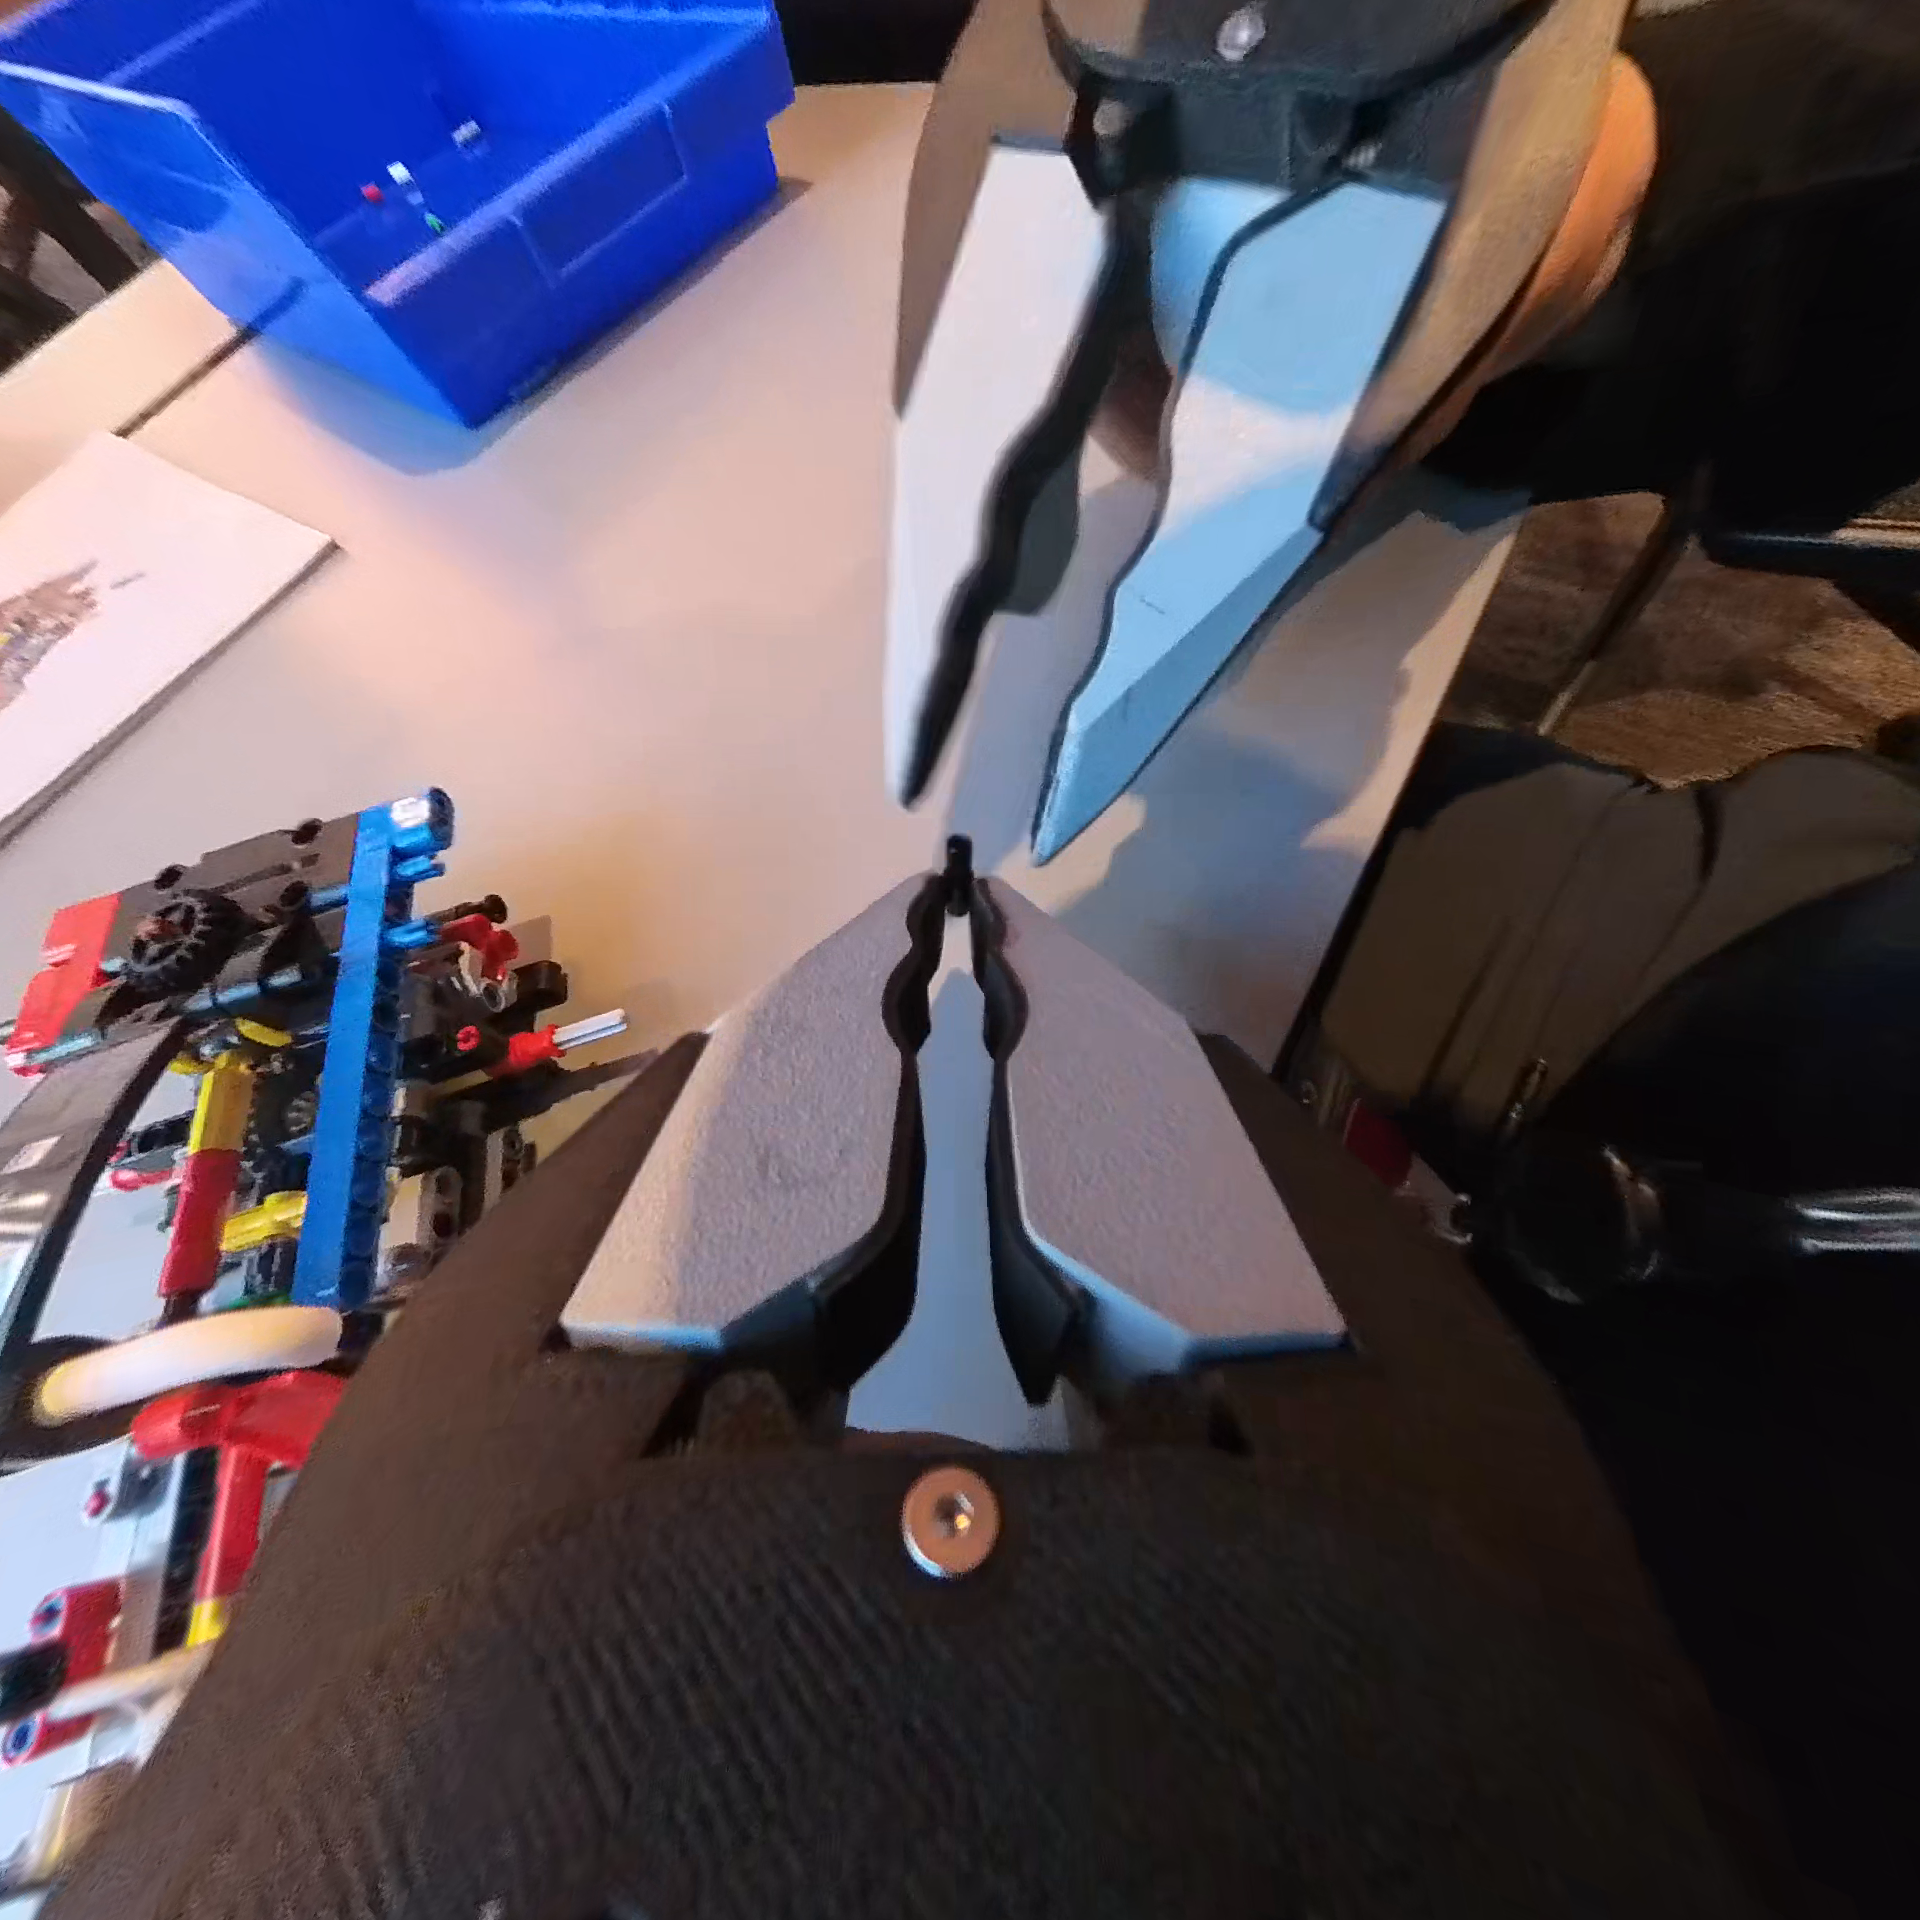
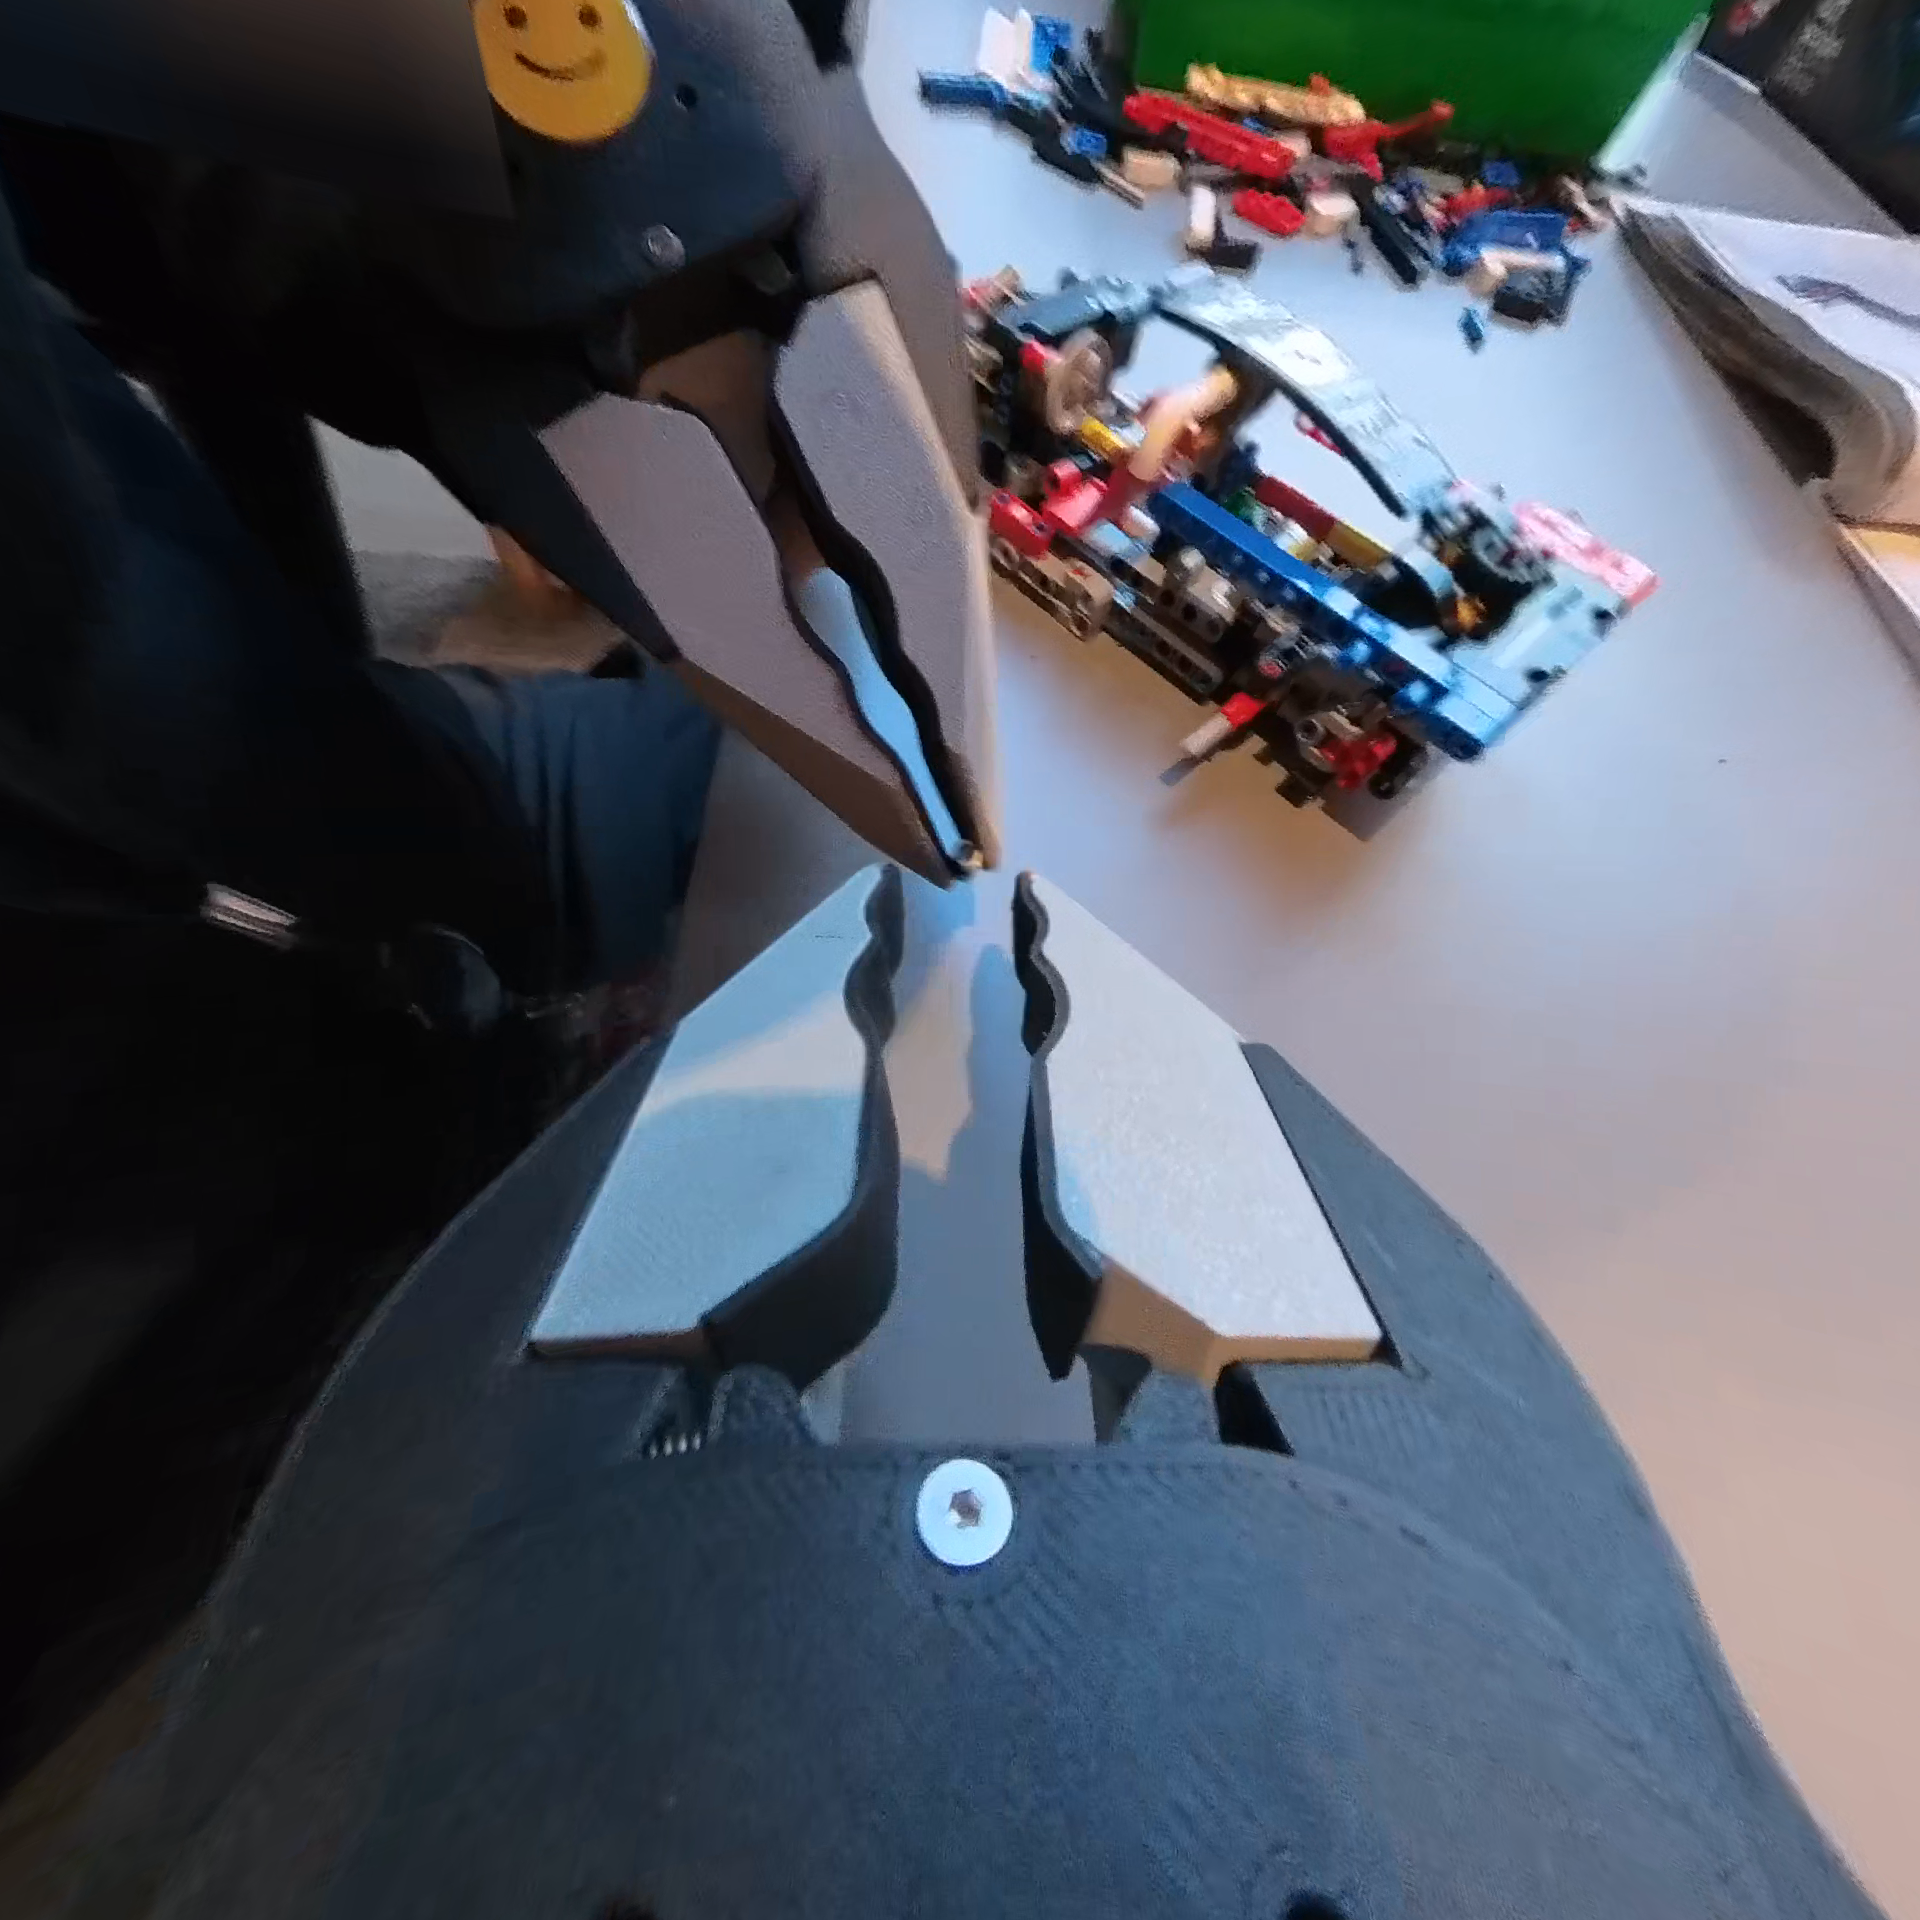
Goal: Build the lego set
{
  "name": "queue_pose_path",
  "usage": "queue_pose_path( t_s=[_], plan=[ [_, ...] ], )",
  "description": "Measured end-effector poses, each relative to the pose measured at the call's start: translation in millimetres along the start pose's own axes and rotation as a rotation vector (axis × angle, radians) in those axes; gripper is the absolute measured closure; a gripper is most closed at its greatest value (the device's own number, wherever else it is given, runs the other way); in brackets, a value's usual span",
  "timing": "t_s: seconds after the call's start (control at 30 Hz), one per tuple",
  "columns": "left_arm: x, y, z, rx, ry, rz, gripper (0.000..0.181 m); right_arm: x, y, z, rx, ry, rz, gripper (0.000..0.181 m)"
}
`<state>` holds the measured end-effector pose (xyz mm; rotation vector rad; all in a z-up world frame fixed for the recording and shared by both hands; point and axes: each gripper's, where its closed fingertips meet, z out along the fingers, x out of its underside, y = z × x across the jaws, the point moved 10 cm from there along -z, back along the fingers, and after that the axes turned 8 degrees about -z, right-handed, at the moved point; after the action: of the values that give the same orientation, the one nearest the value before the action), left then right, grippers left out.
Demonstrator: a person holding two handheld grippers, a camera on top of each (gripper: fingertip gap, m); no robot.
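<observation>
A small black pin (image 1: pixel 957 871) is pinched at the very tips of the left gripper (image 1: pixel 957 902), whose jaws are drawn together on it; part of the pin projects beyond the tips. It is held in the air above the near edge of the white table (image 1: pixel 644 582). In the right wrist view the same pin is only a dark speck (image 2: pixel 968 858) between the tips of the left gripper (image 2: pixel 961 862), too small to make out in shape.

The right gripper (image 2: pixel 956 894) points at the pin tip to tip, with its jaws parted by a narrow gap and nothing between them. The left wrist view shows it from the front (image 1: pixel 971 826), motion-blurred, its tips just beyond the pin and not touching it.

The partly built lego car (image 1: pixel 281 1091) stands on the table to the left of the left gripper, cut off by the frame edge in the left wrist view. The right wrist view shows it nearly whole (image 2: pixel 1309 540), with a blue beam along its side, a black curved roof arch and red end parts; its near end is hidden behind the left gripper.

Only the left wrist view shows the blue bin (image 1: pixel 416 187), with a few small pieces inside, and a white instruction sheet (image 1: pixel 114 603) near the left edge. Only the right wrist view shows the scatter of loose pieces (image 2: pixel 1320 177) at the far side of the table, a green box (image 2: pixel 1382 62) behind them and an open booklet (image 2: pixel 1787 343) at the right edge, cut off. Both views are soft with blur, and dark clothing fills the side beyond the table.
</observation>
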<state>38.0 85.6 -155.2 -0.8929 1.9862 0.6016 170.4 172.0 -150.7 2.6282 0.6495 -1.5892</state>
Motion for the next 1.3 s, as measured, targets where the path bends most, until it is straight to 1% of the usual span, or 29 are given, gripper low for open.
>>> queue_pose_path(
  t_s=[0.07,0.1,0.17,0.2,0.27,0.3,0.33,0.4,0.47,0.53,0.57,0.63,0.7,0.77,0.87,1.0,1.1,1.17,1.27,1.3],
  plan=[
    [3,1,6,0.019,0.091,-0.007,0.178,4,-6,-2,0.026,0.058,0.023,0.148],
    [4,1,9,0.037,0.125,-0.012,0.178,6,-10,-6,0.040,0.080,0.037,0.147],
    [6,3,13,0.062,0.194,-0.039,0.178,8,-18,-16,0.046,0.071,0.116,0.154],
    [4,4,14,0.080,0.205,-0.061,0.179,10,-22,-21,0.033,0.040,0.194,0.156],
    [2,7,17,0.107,0.218,-0.106,0.179,15,-34,-28,0.000,-0.056,0.420,0.157],
    [2,9,19,0.116,0.209,-0.125,0.179,17,-38,-30,-0.046,-0.114,0.541,0.151],
    [2,10,21,0.130,0.215,-0.156,0.179,20,-43,-32,-0.089,-0.166,0.657,0.148],
    [0,11,23,0.167,0.222,-0.190,0.179,28,-52,-35,-0.114,-0.255,0.846,0.155],
    [-1,12,25,0.190,0.226,-0.207,0.179,34,-58,-38,-0.080,-0.314,0.959,0.165],
    [-1,13,25,0.200,0.227,-0.218,0.179,36,-60,-40,-0.057,-0.336,1.034,0.156],
    [0,13,25,0.200,0.226,-0.218,0.179,35,-60,-40,-0.051,-0.357,1.051,0.155],
    [0,12,25,0.196,0.225,-0.213,0.179,31,-57,-41,-0.038,-0.376,1.052,0.155],
    [0,12,24,0.187,0.223,-0.205,0.179,28,-55,-42,-0.005,-0.366,1.036,0.137],
    [0,10,24,0.175,0.220,-0.196,0.179,26,-52,-42,0.010,-0.365,1.009,0.138],
    [0,10,24,0.172,0.221,-0.208,0.179,26,-48,-41,0.038,-0.351,0.947,0.132],
    [0,18,26,0.235,0.233,-0.304,0.179,29,-49,-40,0.122,-0.307,0.857,0.127],
    [0,24,27,0.234,0.234,-0.340,0.177,33,-54,-41,0.209,-0.266,0.772,0.126],
    [-1,27,26,0.216,0.221,-0.349,0.164,36,-55,-41,0.250,-0.226,0.740,0.126],
    [1,29,23,0.191,0.209,-0.346,0.153,34,-52,-44,0.274,-0.223,0.685,0.127],
    [1,29,22,0.184,0.208,-0.342,0.153,33,-50,-45,0.296,-0.205,0.650,0.128]
  ],
)
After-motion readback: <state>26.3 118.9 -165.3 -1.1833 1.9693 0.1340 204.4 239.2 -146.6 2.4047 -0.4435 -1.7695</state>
